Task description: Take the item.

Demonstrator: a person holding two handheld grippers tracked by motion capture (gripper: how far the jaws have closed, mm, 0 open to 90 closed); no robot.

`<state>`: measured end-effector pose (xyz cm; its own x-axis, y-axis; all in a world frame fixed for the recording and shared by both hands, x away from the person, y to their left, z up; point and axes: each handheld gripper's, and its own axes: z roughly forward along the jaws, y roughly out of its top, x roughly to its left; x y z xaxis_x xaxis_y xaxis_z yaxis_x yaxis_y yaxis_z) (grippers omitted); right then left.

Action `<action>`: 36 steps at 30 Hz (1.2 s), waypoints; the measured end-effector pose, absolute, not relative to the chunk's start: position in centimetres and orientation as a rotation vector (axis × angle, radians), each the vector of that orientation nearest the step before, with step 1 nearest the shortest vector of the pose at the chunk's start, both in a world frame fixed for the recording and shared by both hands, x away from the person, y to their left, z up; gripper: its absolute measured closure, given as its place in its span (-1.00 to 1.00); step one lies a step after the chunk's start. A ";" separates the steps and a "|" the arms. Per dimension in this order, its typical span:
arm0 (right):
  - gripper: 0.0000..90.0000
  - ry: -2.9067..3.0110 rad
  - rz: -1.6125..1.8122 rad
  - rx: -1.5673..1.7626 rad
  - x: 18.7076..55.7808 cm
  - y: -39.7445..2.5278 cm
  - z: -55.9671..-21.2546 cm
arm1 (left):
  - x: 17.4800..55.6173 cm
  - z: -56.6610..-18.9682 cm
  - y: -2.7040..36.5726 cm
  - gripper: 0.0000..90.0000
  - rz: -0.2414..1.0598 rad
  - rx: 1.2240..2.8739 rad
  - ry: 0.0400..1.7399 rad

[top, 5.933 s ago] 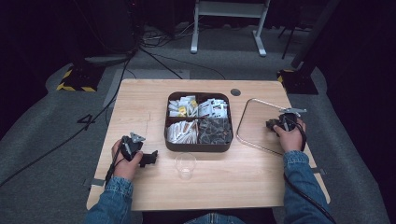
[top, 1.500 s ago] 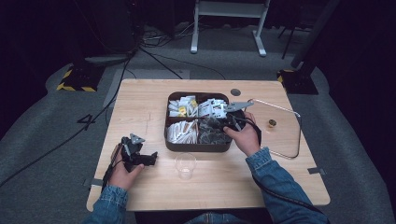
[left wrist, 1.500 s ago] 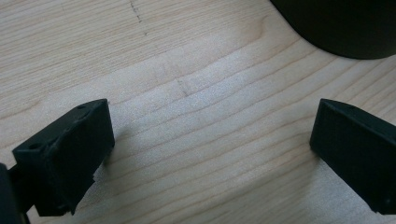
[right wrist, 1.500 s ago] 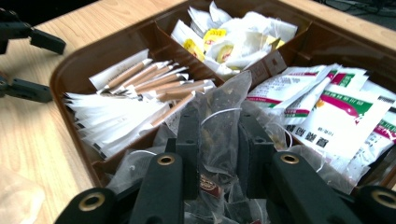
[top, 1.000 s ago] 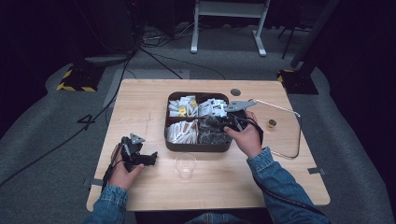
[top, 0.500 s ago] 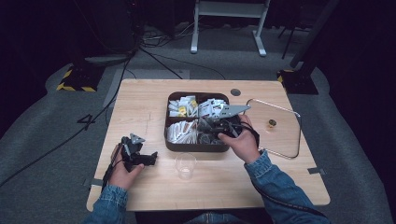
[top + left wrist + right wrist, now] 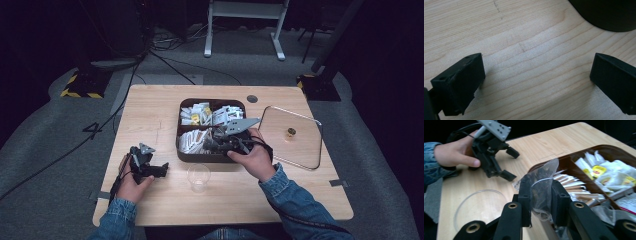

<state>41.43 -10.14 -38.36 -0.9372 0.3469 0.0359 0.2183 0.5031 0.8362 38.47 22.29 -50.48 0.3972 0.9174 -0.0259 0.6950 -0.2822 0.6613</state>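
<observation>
Pinching a clear tea bag [image 7: 540, 192] between its jaws, the right gripper [image 7: 541, 202] hovers over the box's [image 7: 212, 156] six-o'clock edge; at eight o'clock the left gripper [image 7: 536, 75] rests on the table [image 7: 524, 30], jaws spread wide; a plastic cup [image 7: 198, 177] stands between them.

the wooden bench [image 7: 150, 112] fills mid-frame, carrying a dark compartment box [image 7: 181, 150] at centre, a clear cup [image 7: 198, 177] below it, a glass lid [image 7: 292, 137] at right.
</observation>
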 end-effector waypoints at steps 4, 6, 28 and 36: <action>0.64 2.627 1.423 0.464 40.9 -9.7 -38.4 | 38.5 -50.5 22.3 -1.00 0.488 2.066 1.372; 0.64 2.640 1.425 0.455 40.7 -9.5 -38.4 | 38.5 -50.5 22.3 -1.00 0.488 2.066 1.372; 0.63 2.796 1.358 0.368 39.0 -7.7 -39.7 | 38.6 -50.5 22.4 -1.00 0.480 2.075 1.353; 0.62 2.860 1.316 0.337 38.5 -6.9 -40.7 | 38.6 -50.5 22.4 -1.00 0.479 2.078 1.350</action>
<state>38.49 -6.94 -40.71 -0.9771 0.1819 0.1103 0.2021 0.6320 0.7481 38.63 22.41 -50.48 0.4154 0.9092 -0.0264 0.6893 -0.2957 0.6613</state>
